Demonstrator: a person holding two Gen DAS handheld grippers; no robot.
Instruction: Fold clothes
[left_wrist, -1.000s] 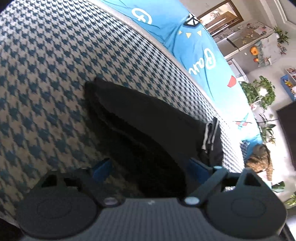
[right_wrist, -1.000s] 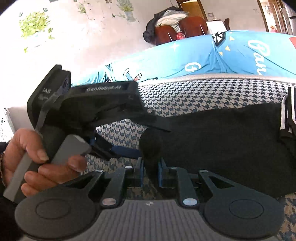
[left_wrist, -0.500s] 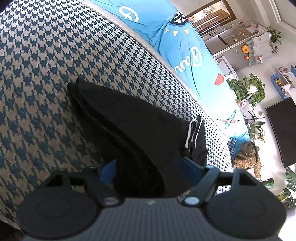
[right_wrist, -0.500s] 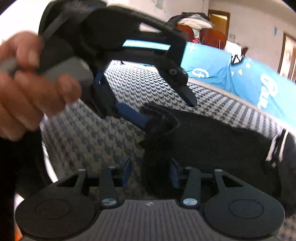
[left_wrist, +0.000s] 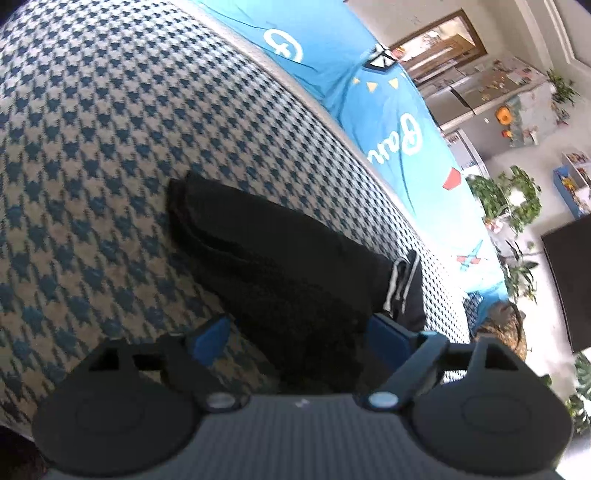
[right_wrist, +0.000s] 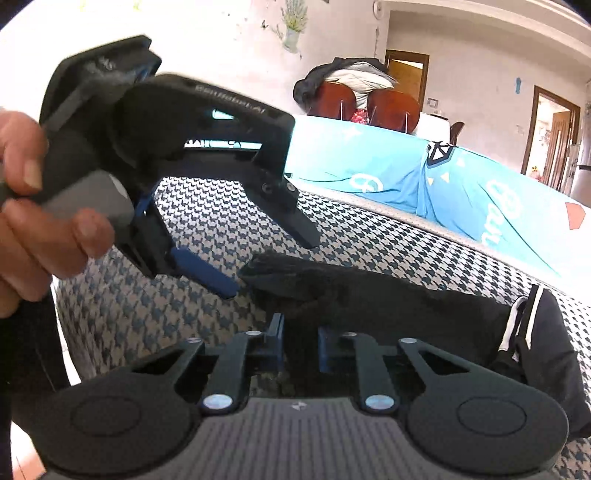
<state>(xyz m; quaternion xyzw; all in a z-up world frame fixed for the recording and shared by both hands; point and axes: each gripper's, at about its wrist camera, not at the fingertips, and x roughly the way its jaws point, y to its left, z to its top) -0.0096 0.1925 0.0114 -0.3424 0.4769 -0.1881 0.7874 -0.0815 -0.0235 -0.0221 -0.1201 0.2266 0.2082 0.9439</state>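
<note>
A black garment (left_wrist: 288, 266) with white side stripes (left_wrist: 397, 284) lies folded lengthwise on a blue-and-white houndstooth surface (left_wrist: 110, 147). My left gripper (left_wrist: 299, 332) is open, its blue pads either side of the garment's near edge. In the right wrist view my right gripper (right_wrist: 301, 345) is shut on the black garment (right_wrist: 369, 306) near its corner, lifting a bunch of cloth. The left gripper (right_wrist: 273, 262) also shows there, held by a hand (right_wrist: 44, 221), open beside the garment's corner.
A bright blue cloth with white lettering (left_wrist: 388, 122) covers the area behind the houndstooth surface; it also shows in the right wrist view (right_wrist: 461, 188). Plants (left_wrist: 513, 199), a dark screen (left_wrist: 572, 280) and red chairs (right_wrist: 369, 103) stand farther off.
My right gripper has closed tighter on the garment's corner. My left gripper, near that corner in the right view, has drawn back slightly and stays open.
</note>
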